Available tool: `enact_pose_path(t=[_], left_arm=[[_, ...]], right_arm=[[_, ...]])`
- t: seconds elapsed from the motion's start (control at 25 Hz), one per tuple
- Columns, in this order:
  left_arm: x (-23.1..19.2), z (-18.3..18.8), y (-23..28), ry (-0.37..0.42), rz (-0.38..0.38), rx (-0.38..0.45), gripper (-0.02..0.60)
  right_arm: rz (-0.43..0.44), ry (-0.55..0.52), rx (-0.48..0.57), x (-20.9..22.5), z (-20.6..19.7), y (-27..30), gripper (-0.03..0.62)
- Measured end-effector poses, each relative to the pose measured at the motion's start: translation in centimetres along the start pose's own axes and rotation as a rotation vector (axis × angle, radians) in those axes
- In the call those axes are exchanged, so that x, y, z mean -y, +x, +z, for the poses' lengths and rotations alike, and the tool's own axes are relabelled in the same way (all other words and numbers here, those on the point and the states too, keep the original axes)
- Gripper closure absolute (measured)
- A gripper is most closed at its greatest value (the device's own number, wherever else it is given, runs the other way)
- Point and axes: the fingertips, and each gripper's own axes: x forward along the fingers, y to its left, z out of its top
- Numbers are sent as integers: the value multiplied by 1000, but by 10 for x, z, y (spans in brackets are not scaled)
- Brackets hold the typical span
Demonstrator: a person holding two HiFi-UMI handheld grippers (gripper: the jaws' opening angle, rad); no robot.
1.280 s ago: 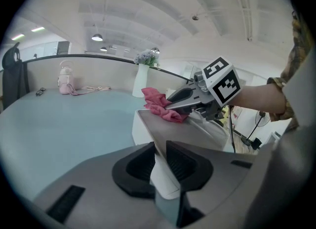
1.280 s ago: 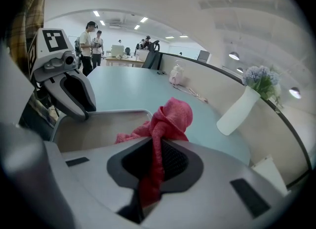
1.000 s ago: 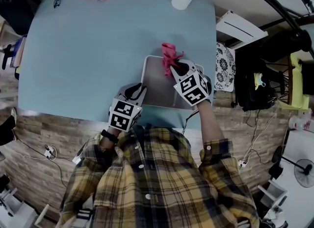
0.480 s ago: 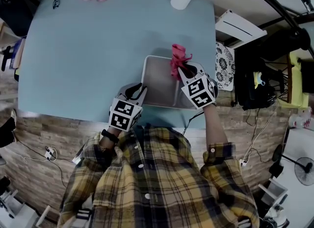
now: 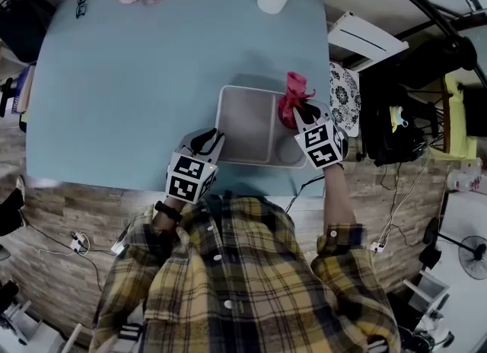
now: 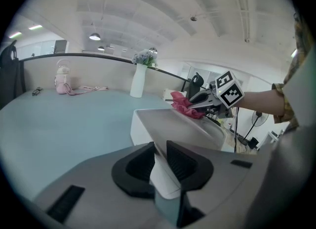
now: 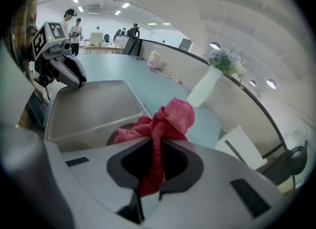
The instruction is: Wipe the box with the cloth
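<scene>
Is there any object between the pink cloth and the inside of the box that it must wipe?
Nothing visible does. The cloth, in the right gripper, is right at the right-hand compartment of the box.

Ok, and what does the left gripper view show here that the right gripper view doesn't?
Only the left gripper view: the left gripper's jaws shut on the near wall of the box, and the right gripper seen from outside, marker cube and all.

Only the right gripper view: the right gripper's own jaws shut on the pink cloth, the left gripper from outside at the box's edge, and people standing far off.

Both: the box, the cloth, the blue table and the white vase of flowers.
</scene>
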Motion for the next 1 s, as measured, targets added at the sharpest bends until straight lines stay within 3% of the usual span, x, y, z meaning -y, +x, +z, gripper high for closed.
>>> enact_pose_path(t=[0.32,0.64,0.8,1.0], left_arm=[[0,1,2,-4,-11,4,506],[-1,1,1,-6,-23,7,505],[-1,1,1,-7,-25,6,505],[-1,1,2,-9,-25,8,505]], right_arm=[[-60,28,-68,13,-24,-20,546],[-103,147,-103,20,-54,-40,546],[-114,191,-62,22,-49,-53,546],[-88,209,53,16,-13,-67,546]])
